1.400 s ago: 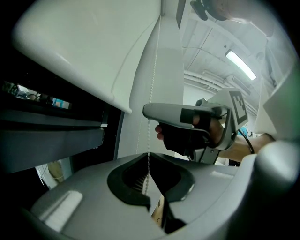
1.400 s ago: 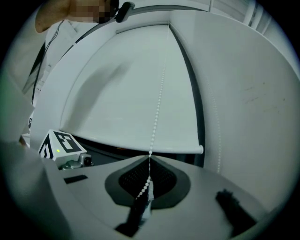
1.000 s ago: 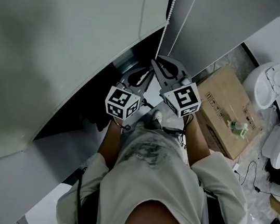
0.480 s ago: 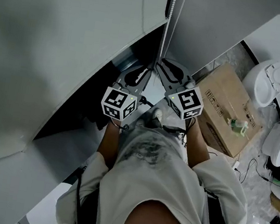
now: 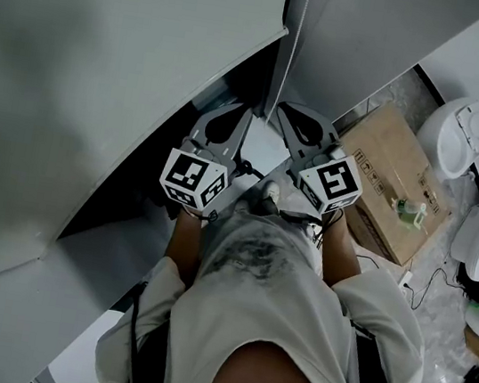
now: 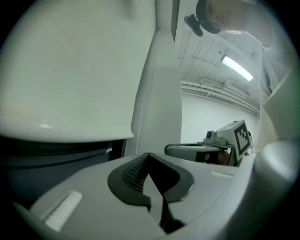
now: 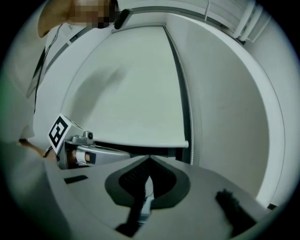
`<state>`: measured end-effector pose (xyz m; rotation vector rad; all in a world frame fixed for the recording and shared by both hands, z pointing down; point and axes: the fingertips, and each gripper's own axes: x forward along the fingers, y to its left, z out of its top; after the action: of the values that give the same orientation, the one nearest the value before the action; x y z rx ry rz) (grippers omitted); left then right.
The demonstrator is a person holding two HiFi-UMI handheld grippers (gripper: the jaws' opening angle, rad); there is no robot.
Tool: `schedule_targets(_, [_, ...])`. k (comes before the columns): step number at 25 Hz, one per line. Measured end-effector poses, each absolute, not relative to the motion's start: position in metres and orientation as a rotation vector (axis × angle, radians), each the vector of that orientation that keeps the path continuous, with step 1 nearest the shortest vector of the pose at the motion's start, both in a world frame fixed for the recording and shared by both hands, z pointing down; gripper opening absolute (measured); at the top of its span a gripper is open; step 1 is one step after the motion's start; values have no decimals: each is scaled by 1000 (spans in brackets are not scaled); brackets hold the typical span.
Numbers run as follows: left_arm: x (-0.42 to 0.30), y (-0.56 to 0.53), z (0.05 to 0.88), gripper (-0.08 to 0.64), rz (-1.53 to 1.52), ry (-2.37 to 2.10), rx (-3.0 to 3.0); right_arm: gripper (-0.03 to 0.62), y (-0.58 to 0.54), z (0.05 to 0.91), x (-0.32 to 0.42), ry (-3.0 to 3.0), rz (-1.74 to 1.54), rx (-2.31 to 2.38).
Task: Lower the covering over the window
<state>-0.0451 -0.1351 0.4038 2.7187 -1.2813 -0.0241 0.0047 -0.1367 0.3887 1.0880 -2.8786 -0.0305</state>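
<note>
Left gripper (image 6: pixel 149 157) jaws just snapped together, nothing seen between. Right gripper (image 7: pixel 149 161) jaws together too. Bead cord (image 7: pixel 190 126) hangs beside blind (image 7: pixel 131 93) right edge.

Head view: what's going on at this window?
A person stands at a window with a white roller blind partly lowered. The right tool looks shut on the white bead cord. The left tool beside it has just closed, with nothing visible between its jaws.

Cardboard box (image 5: pixel 390 178) flat on floor (image 5: pixel 403 91)
</note>
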Motion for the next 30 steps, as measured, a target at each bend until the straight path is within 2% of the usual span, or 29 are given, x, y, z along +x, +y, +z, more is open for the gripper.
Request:
schedule_targets(6, [-45, -127, 379, 6, -77, -1253, 2776, 17, -129, 370, 9, -2916, -28, 1112])
schedule_targets(30, [-39, -124, 381, 6, -99, -1201, 2785, 15, -125, 377, 12, -2885, 37, 1133])
